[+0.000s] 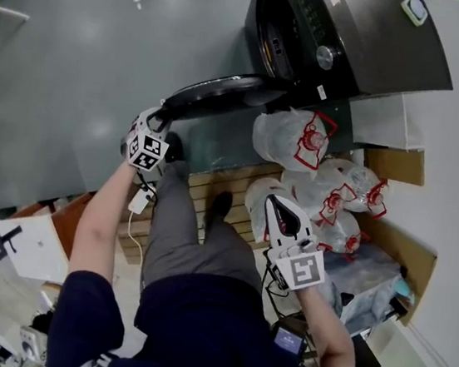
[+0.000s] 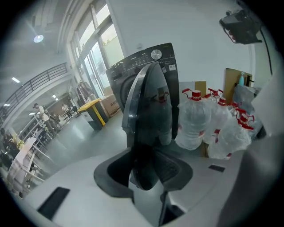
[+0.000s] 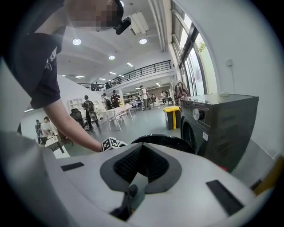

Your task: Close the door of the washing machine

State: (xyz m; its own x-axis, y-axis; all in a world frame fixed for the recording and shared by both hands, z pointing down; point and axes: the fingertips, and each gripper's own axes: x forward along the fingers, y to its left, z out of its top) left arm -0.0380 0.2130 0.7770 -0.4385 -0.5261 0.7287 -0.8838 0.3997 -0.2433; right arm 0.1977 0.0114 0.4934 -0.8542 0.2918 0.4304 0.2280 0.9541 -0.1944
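The dark grey washing machine [image 1: 374, 38] stands at the top of the head view, and its round door [image 1: 216, 93] is swung out to the left. My left gripper [image 1: 158, 119] is at the door's free edge. In the left gripper view the door [image 2: 148, 106] stands edge-on, its rim between the jaws of the left gripper [image 2: 146, 173], with a gap showing to the right pad [image 2: 171, 166]. My right gripper [image 1: 280, 210] hangs over the water bottles with nothing in it. In its own view the right gripper [image 3: 140, 148] has its tips together, with the door [image 3: 164, 142] and the machine [image 3: 222, 119] beyond.
Several large water bottles with red caps [image 1: 298, 137] lie on a wooden pallet [image 1: 213, 180] beside the machine. A cardboard panel [image 1: 395, 165] leans at the wall. A yellow bin [image 3: 171, 116] stands on the open grey floor [image 1: 79, 50], and people walk far behind.
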